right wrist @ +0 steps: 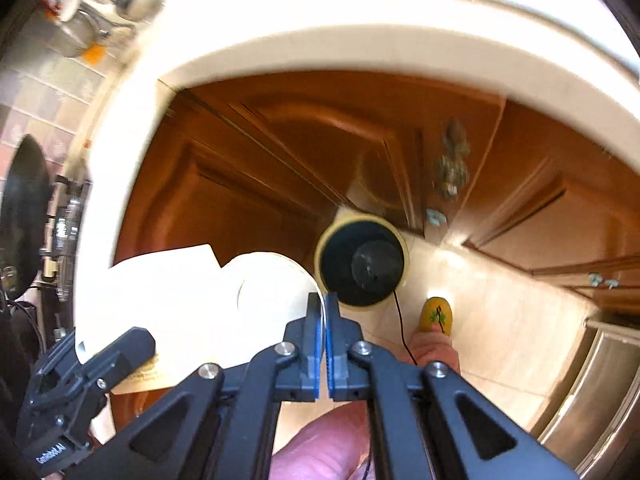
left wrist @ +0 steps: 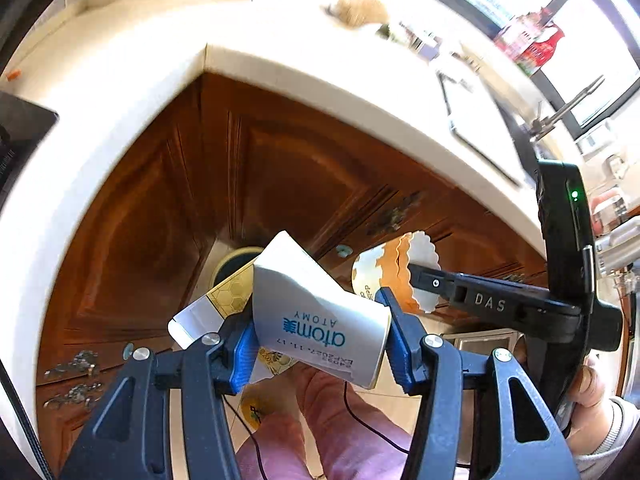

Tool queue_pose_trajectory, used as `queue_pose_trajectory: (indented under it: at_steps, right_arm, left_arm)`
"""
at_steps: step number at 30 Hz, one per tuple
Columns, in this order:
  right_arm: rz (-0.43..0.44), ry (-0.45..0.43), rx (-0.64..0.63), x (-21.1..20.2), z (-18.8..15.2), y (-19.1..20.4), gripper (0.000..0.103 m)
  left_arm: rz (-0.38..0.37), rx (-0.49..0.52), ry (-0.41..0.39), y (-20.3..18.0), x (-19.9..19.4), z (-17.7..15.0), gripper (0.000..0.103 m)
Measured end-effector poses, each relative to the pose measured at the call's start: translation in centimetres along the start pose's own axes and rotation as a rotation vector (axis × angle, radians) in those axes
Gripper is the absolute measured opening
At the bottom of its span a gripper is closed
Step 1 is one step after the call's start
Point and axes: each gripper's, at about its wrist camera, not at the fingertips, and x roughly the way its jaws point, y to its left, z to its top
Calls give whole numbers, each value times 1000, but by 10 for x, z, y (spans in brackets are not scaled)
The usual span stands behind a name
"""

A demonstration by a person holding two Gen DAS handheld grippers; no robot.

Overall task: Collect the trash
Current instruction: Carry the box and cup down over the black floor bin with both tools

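The left gripper pinches a white box printed "atomy" between its blue pads, one pad on each side, the box tilted with its far end up. Under the box, at the left pad, a gold and white packet pokes out to the left; whether the pads also clamp it I cannot tell. Just right of the box, the right gripper comes in from the right and holds a scalloped paper cup, white and orange.

In the right wrist view the right gripper has its jaws pressed together on the thin rim of that paper cup, which spreads out white to the left of the fingers. The left gripper's body shows at the lower left, with the pale box above it.

Both grippers hang over the floor in front of brown cabinets, below the corner of the white counter. On the tiled floor, beyond the fingers, stands a round bin with a yellow rim and a dark inside. A yellow slipper and a pink trouser leg show near it. A hand grips the right gripper's handle.
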Motion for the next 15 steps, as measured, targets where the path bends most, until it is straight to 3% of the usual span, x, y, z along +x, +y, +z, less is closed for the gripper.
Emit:
queue_pose_trajectory:
  at_steps: [5,15]
  right_arm:
    - [18,-50,-30,-38,-3,19,1]
    - [51,-65,-29,-67,-22,33,1]
  left_arm:
    - [-9,0,-35,-9,-35,2,53]
    - [-35,38,-42,-28,-78,-7,53]
